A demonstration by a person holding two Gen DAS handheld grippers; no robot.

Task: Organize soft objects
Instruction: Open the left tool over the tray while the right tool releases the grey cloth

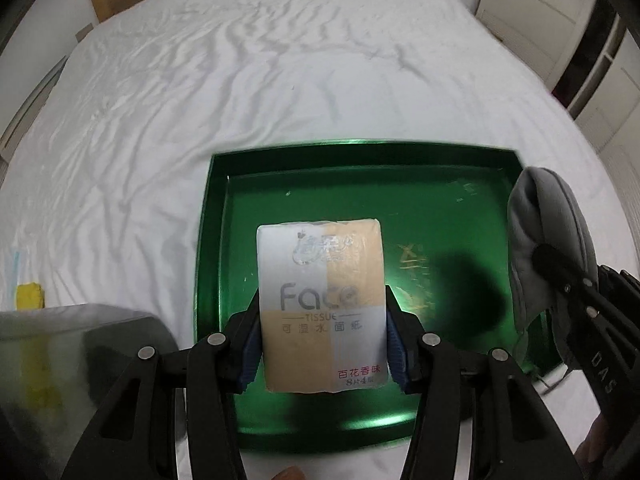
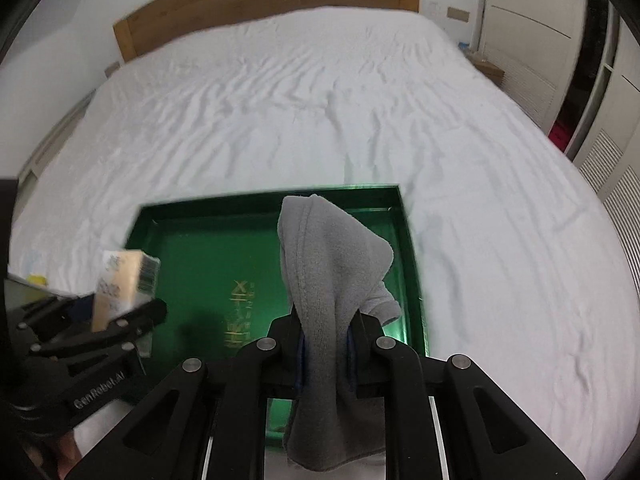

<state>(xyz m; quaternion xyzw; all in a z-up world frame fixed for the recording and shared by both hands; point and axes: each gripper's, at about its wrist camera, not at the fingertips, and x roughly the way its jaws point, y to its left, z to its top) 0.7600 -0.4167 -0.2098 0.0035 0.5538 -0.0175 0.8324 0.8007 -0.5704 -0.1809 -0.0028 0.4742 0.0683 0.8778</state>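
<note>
My left gripper (image 1: 322,320) is shut on a pack of Face tissues (image 1: 322,304), white and tan, held upright above the green tray (image 1: 360,168). It also shows in the right wrist view (image 2: 120,284), at the left over the tray (image 2: 200,248). My right gripper (image 2: 325,340) is shut on a grey fleece cloth (image 2: 332,272) that stands up between the fingers and hangs down below them, over the tray's right side. The cloth also shows at the right of the left wrist view (image 1: 548,240).
The tray lies on a bed with a wrinkled white sheet (image 2: 320,112) and a wooden headboard (image 2: 260,12). A yellow object (image 1: 29,294) lies on the sheet at the left. White wardrobe doors (image 2: 528,32) stand to the right.
</note>
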